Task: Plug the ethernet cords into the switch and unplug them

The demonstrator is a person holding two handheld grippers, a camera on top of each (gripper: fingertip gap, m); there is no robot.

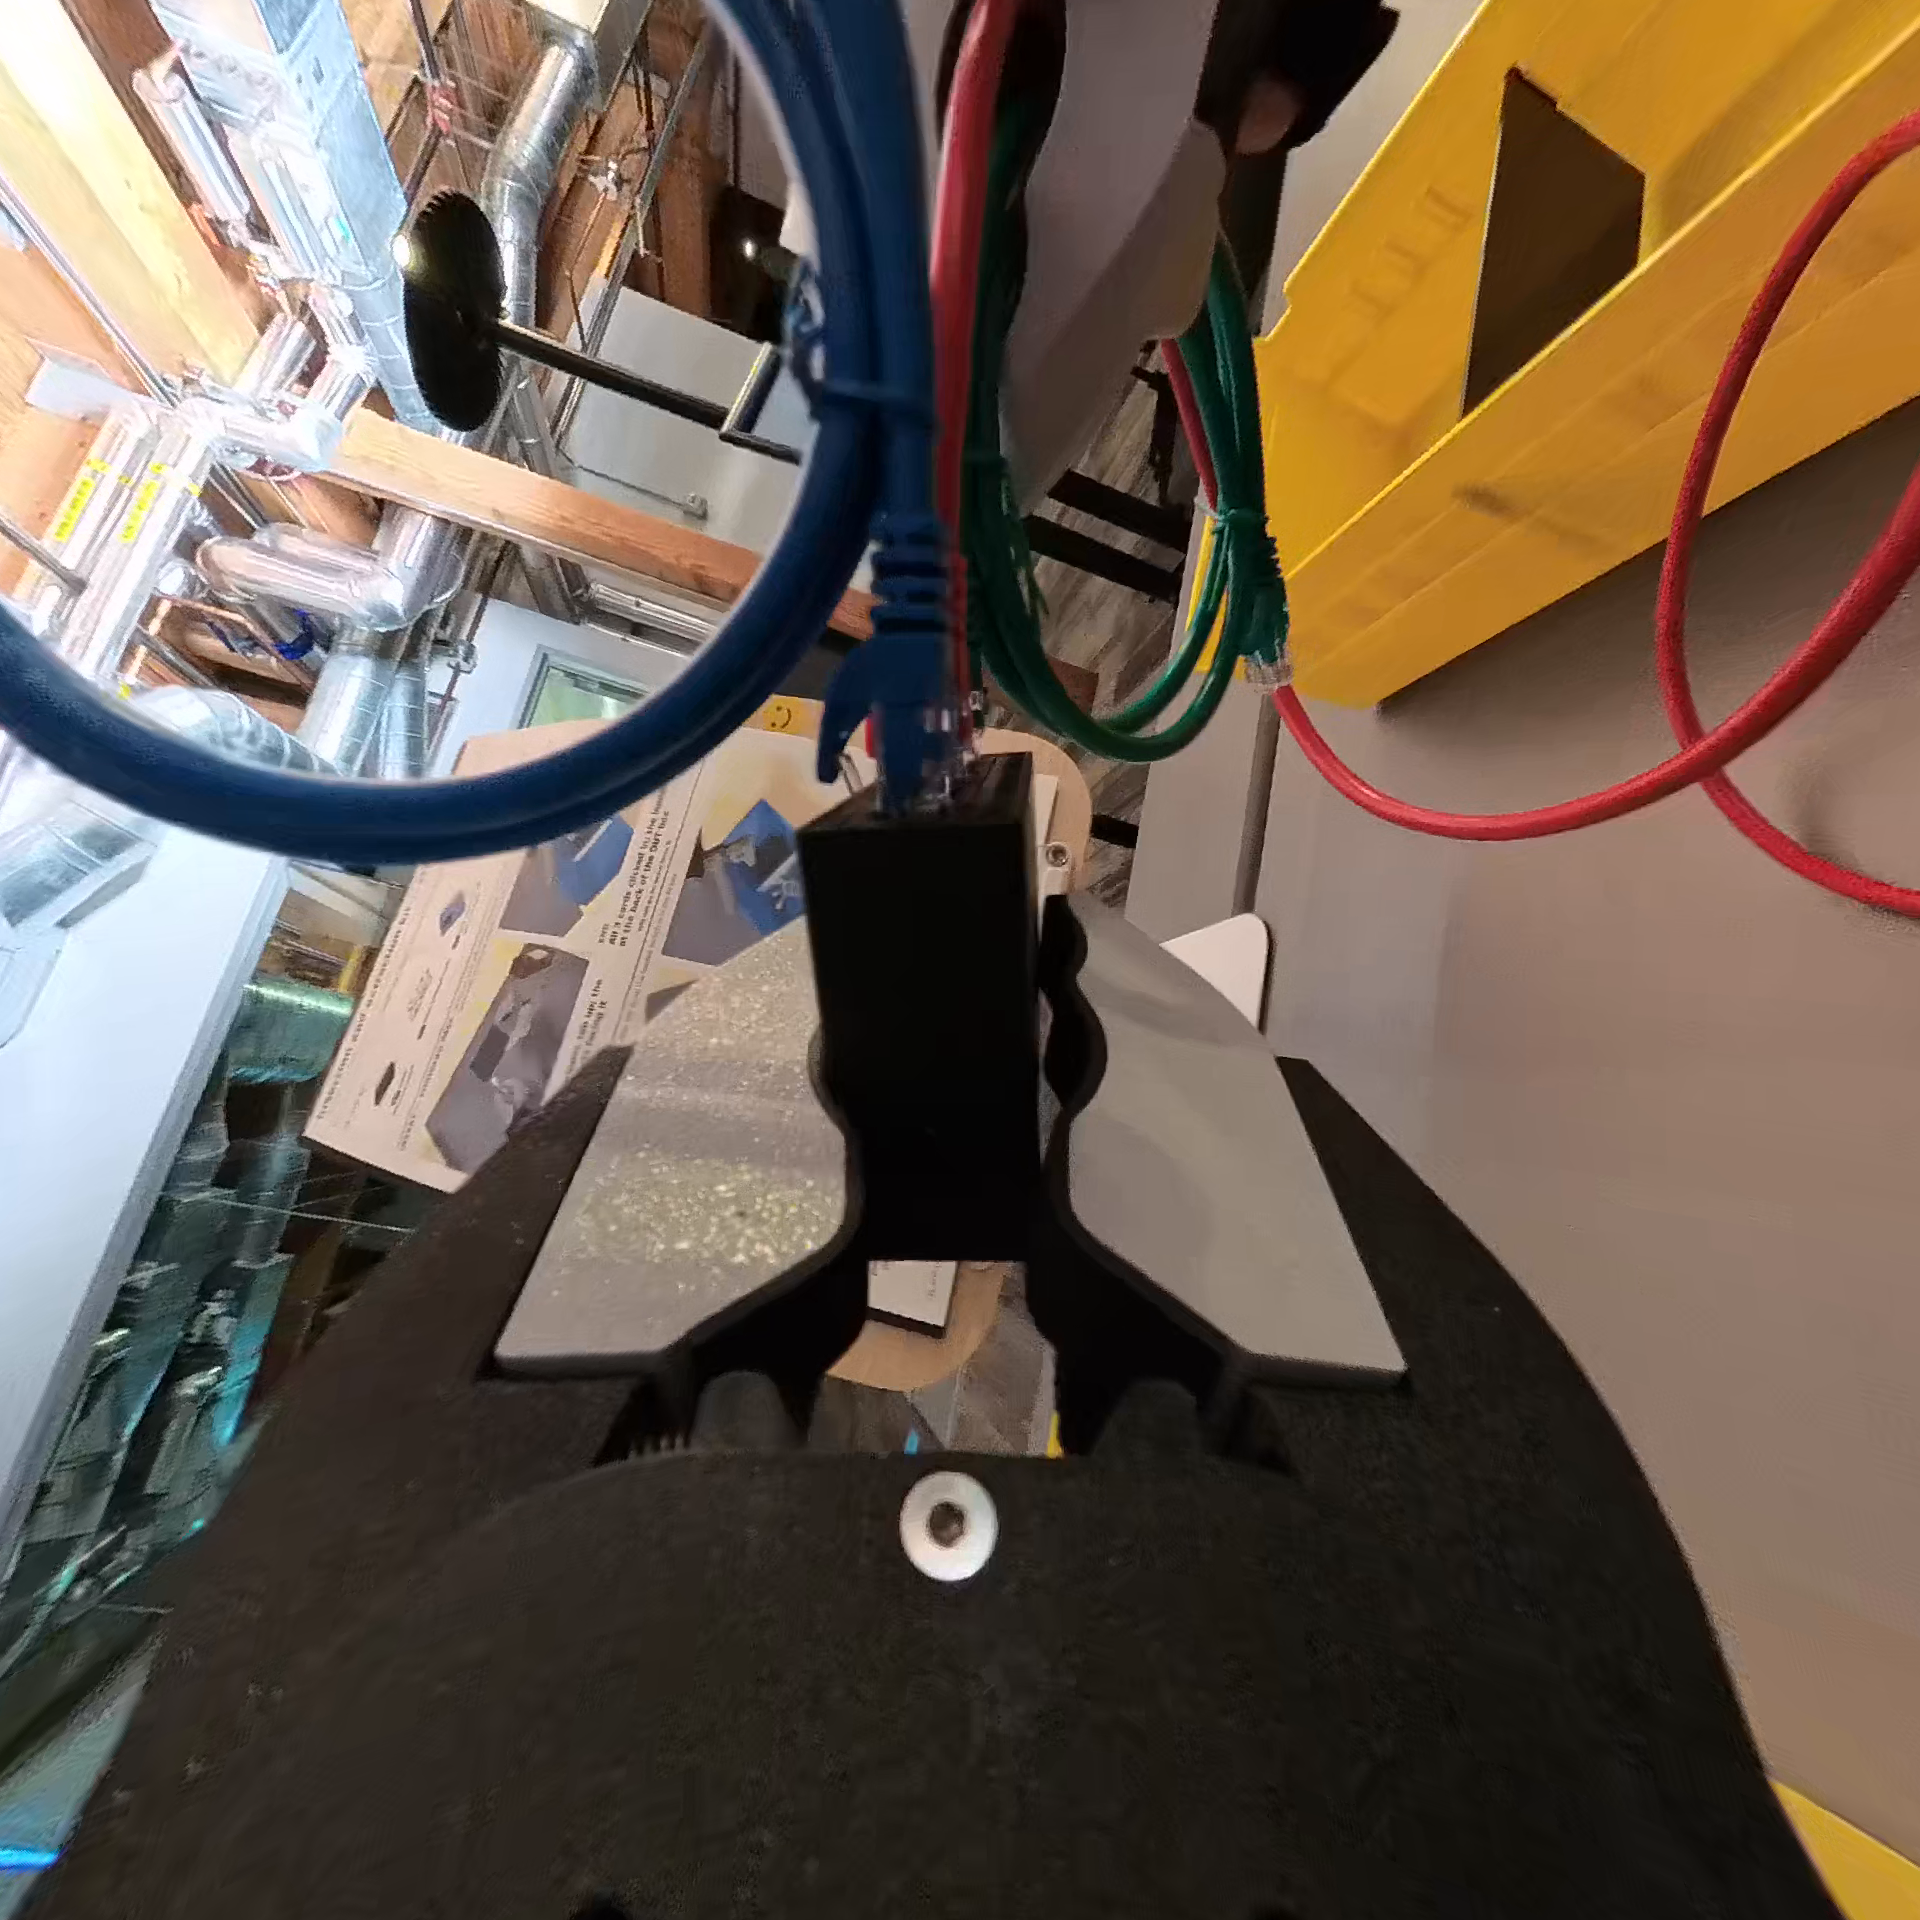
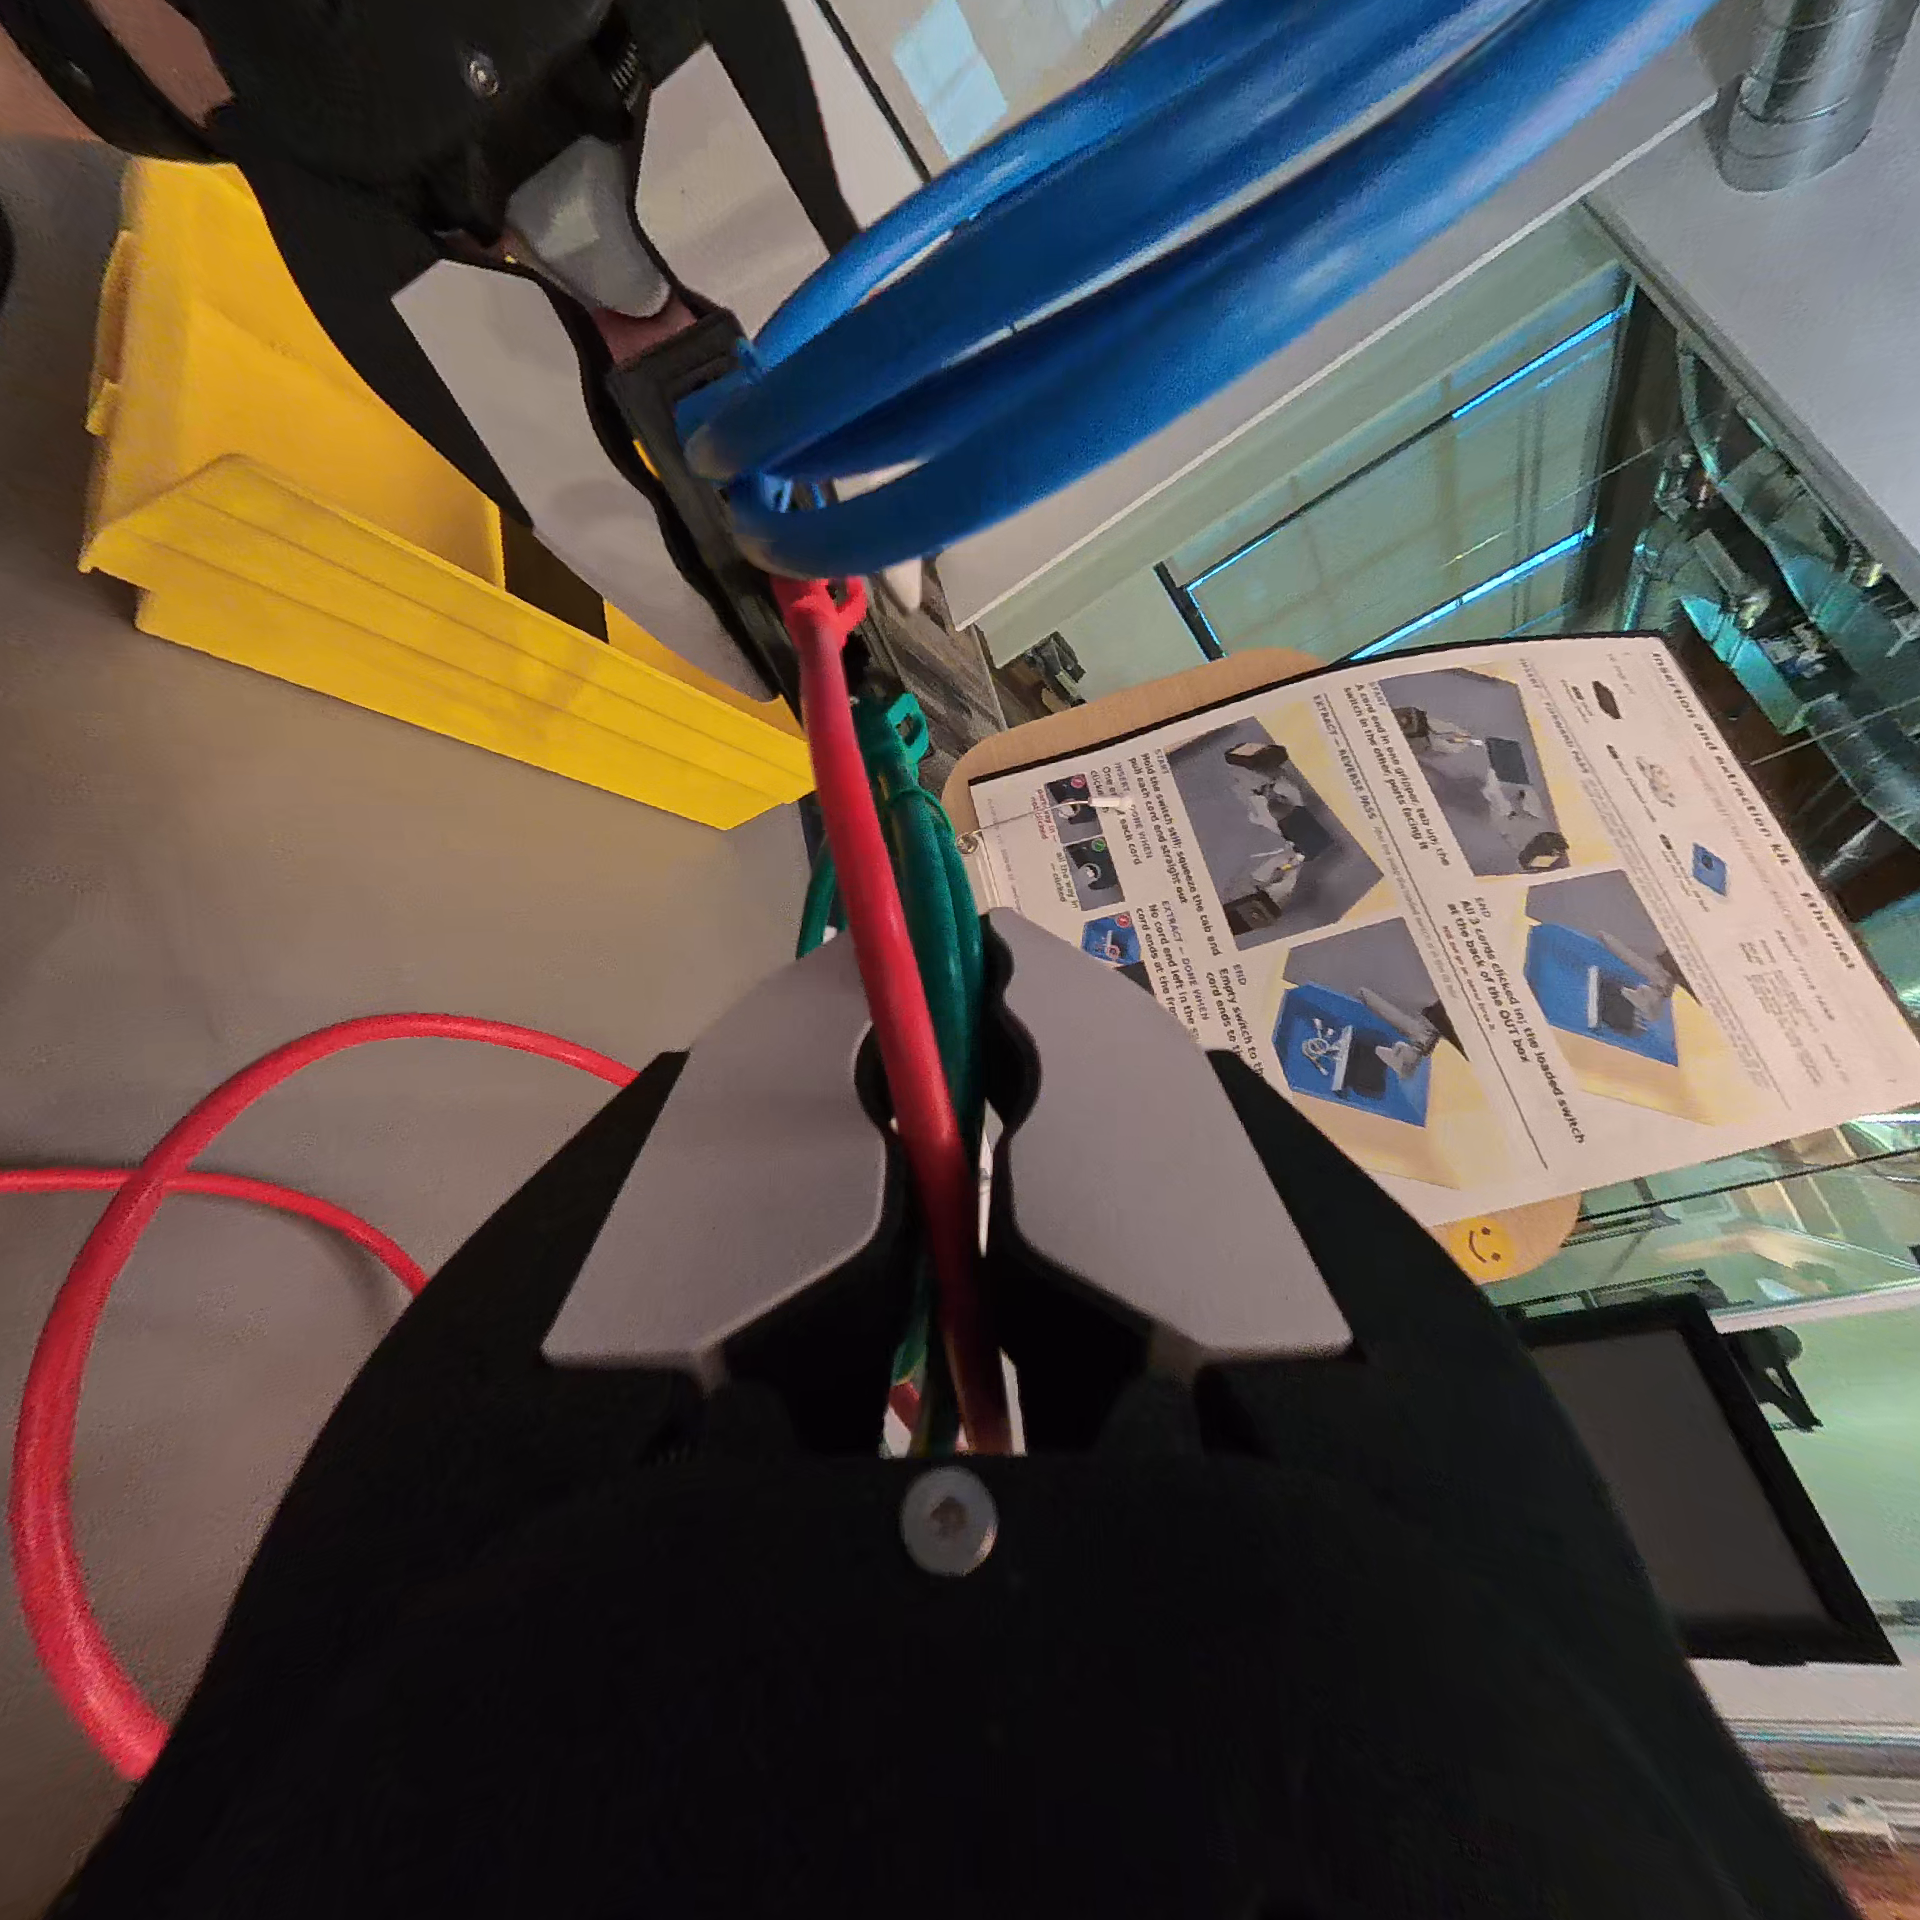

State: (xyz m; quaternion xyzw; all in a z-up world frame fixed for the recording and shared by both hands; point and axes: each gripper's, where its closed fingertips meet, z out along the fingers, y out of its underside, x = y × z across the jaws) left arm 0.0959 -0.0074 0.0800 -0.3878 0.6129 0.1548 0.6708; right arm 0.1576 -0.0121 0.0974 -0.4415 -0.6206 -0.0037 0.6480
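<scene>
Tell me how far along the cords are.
Done: the blue cord sits plugged into the switch, which the left claw grips. In hand: the right claw is shut on the red cord, with green cord beside it. Left: a green plug hangs free; unplugging follows.

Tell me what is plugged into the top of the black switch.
The blue cord and red cord enter the switch, held by the left gripper. The ports themselves are hidden behind the plugs.

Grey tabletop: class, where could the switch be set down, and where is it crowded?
Bare grey table lies below the red cord loops and beside the yellow bins. Crowded: cords bunch at the switch, near the instruction sheet.
</scene>
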